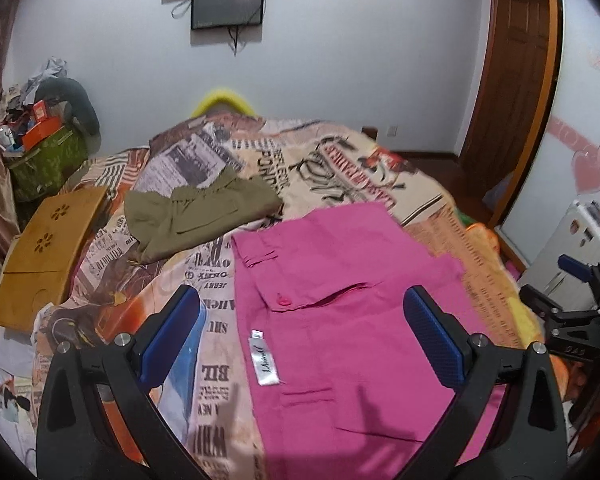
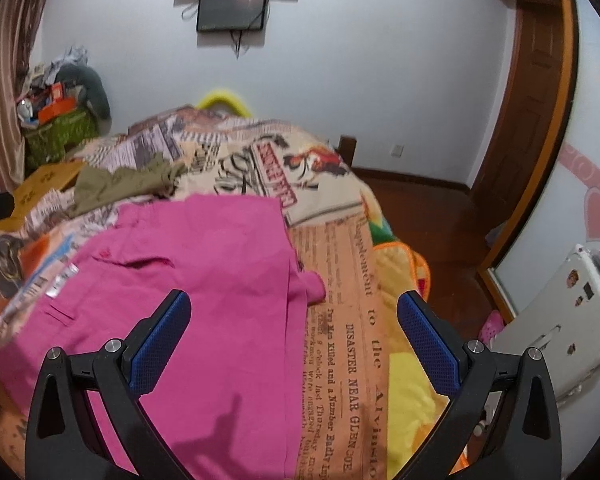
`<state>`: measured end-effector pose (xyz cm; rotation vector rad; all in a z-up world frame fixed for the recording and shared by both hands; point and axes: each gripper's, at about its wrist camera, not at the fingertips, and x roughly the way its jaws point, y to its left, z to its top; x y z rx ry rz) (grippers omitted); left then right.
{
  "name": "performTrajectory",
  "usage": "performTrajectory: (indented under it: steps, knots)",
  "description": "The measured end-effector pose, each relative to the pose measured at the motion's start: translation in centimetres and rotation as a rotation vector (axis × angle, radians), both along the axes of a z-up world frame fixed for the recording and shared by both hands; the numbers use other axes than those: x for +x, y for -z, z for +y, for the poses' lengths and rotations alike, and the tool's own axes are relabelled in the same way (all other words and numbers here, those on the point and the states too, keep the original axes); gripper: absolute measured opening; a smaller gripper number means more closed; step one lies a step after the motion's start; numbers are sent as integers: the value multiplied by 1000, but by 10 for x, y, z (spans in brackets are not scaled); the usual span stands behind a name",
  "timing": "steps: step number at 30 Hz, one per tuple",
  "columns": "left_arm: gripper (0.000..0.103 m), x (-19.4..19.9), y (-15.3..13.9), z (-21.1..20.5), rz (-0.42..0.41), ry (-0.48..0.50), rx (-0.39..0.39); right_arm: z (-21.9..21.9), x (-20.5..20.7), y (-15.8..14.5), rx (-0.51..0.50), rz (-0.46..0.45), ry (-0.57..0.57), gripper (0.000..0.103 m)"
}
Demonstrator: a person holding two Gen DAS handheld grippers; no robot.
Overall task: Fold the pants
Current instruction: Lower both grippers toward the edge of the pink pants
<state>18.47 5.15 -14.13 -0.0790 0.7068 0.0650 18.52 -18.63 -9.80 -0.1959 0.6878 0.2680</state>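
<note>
Pink pants lie spread flat on the newspaper-print bedspread, waistband to the left with a pink button and a silver label. My left gripper hovers open above the pocket area, holding nothing. In the right wrist view the same pink pants fill the lower left, their right edge slightly bunched. My right gripper is open over that right edge and the bedspread. The right gripper also shows at the far right of the left wrist view.
Olive-green pants lie folded further back on the bed. A wooden lap tray rests at the bed's left edge. A cluttered green box stands back left. White furniture and a wooden door are on the right.
</note>
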Motion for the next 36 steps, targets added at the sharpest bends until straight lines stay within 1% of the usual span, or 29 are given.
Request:
performTrajectory:
  steps: [2, 5, 8, 11, 13, 15, 16, 17, 18, 19, 21, 23, 24, 25, 26, 27, 28, 29, 31, 36]
  knots:
    - [103, 10, 11, 4, 34, 22, -16, -1, 10, 10, 0, 33, -3, 103]
    - [103, 24, 27, 13, 80, 5, -26, -3, 24, 25, 6, 83, -8, 103]
    - [103, 41, 48, 19, 153, -3, 8, -5, 37, 41, 37, 153, -25, 102]
    - [103, 50, 65, 20, 190, 17, 32, -6, 47, 57, 62, 210, -27, 102]
    - [103, 57, 76, 21, 237, 45, 22, -5, 53, 66, 69, 243, -28, 101]
    - [102, 63, 87, 22, 296, 83, -26, -4, 60, 72, 78, 266, -34, 101]
    - [96, 64, 90, 23, 314, 97, -39, -4, 62, 75, 80, 274, -38, 100]
    - [93, 66, 94, 22, 333, 110, -40, -3, 65, 77, 77, 278, -41, 100]
    - [88, 67, 97, 20, 345, 117, -34, -3, 69, 79, 74, 283, -47, 98]
    - [85, 69, 100, 18, 358, 125, -28, -3, 72, 81, 74, 288, -53, 93]
    - [85, 71, 105, 18, 380, 127, -34, -3, 78, 84, 101, 316, -74, 86]
    - [77, 74, 110, 19, 391, 130, -49, -6, 86, 88, 150, 352, -90, 79]
    - [69, 76, 112, 20, 397, 129, -53, -7, 89, 90, 167, 364, -91, 72]
    - [63, 77, 113, 21, 405, 128, -53, -8, 93, 93, 183, 381, -93, 66]
    - [61, 78, 115, 21, 409, 125, -50, -7, 95, 95, 191, 396, -94, 64]
    - [55, 78, 116, 22, 412, 123, -49, -7, 97, 98, 198, 407, -94, 60]
    - [47, 79, 116, 24, 416, 125, -55, -7, 99, 99, 204, 414, -94, 55]
    - [43, 80, 117, 25, 424, 132, -70, -7, 101, 101, 212, 422, -98, 52]
    - [39, 82, 119, 30, 433, 133, -95, -6, 103, 103, 218, 433, -109, 47]
    - [34, 85, 121, 37, 453, 136, -142, 0, 111, 106, 216, 437, -139, 45]
